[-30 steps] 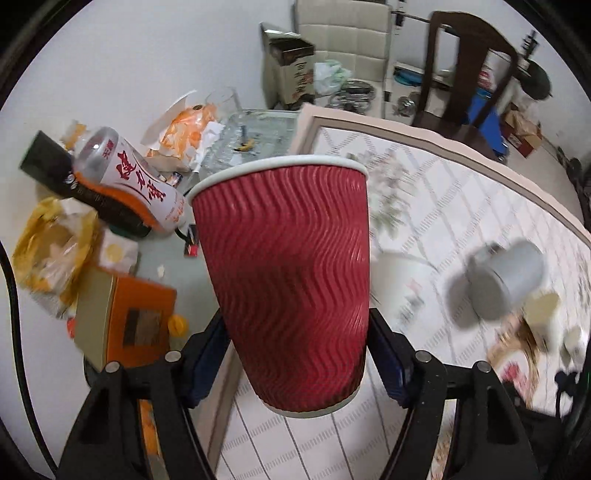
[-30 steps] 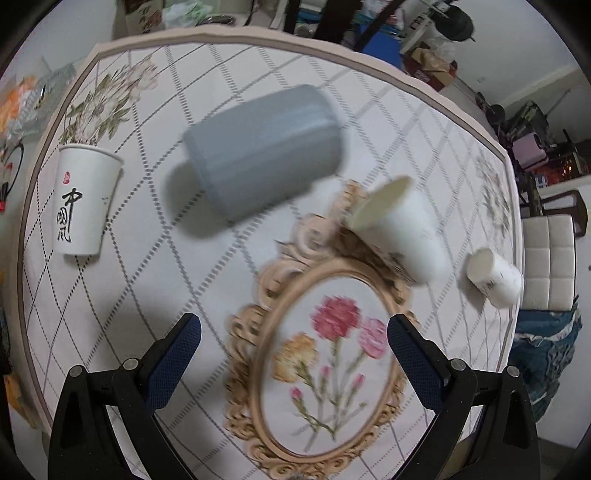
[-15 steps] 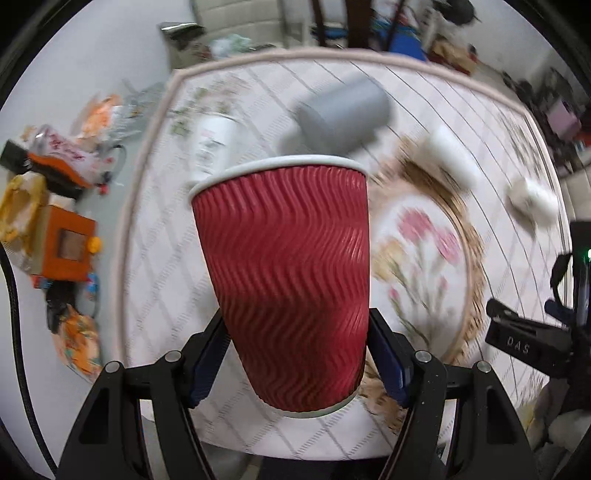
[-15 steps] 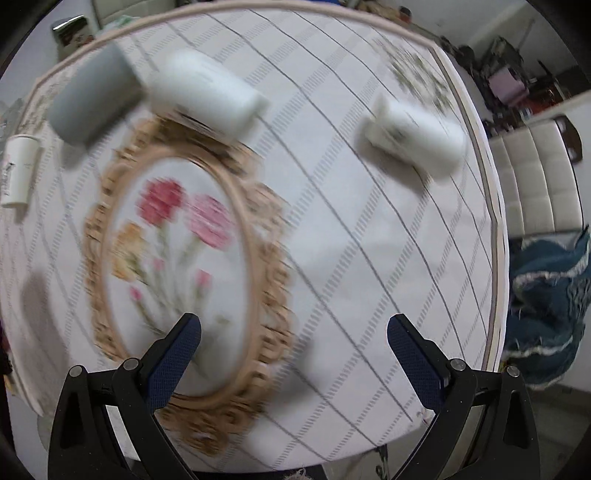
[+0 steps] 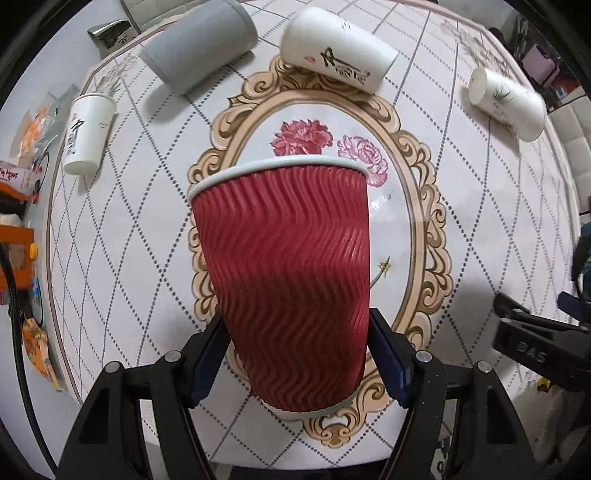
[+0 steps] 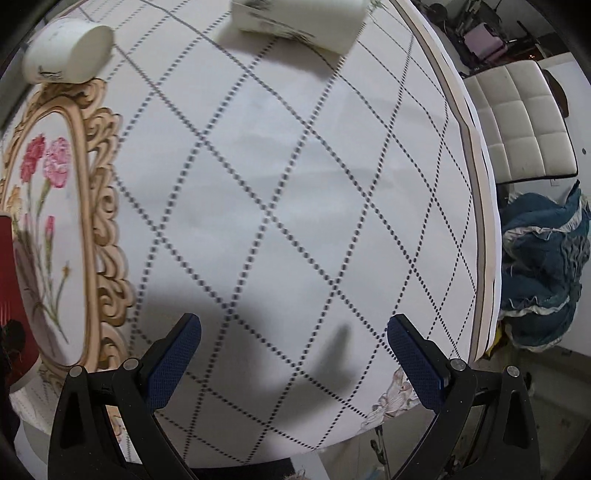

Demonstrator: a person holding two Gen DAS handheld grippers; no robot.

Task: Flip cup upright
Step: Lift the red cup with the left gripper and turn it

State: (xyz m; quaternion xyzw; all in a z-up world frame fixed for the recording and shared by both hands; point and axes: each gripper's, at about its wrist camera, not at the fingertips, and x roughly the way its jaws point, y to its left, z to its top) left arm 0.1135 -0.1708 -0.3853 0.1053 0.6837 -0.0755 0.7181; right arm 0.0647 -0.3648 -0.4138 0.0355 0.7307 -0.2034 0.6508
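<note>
My left gripper is shut on a red ribbed paper cup, held rim up above the flowered tablecloth. The cup's edge shows at the left of the right wrist view. A grey cup and two white cups lie on their sides at the far end. One white cup stands upright at the left. My right gripper is open and empty over the right part of the cloth; it also shows in the left wrist view.
Snack packets and an orange box lie left of the table. A white padded chair and a blue cloth heap lie past the table's right edge. Two lying white cups show in the right wrist view.
The left gripper has swung from the table's left clutter to over the central flower oval, still holding the red cup. The right gripper has swept right, toward the table's right edge.
</note>
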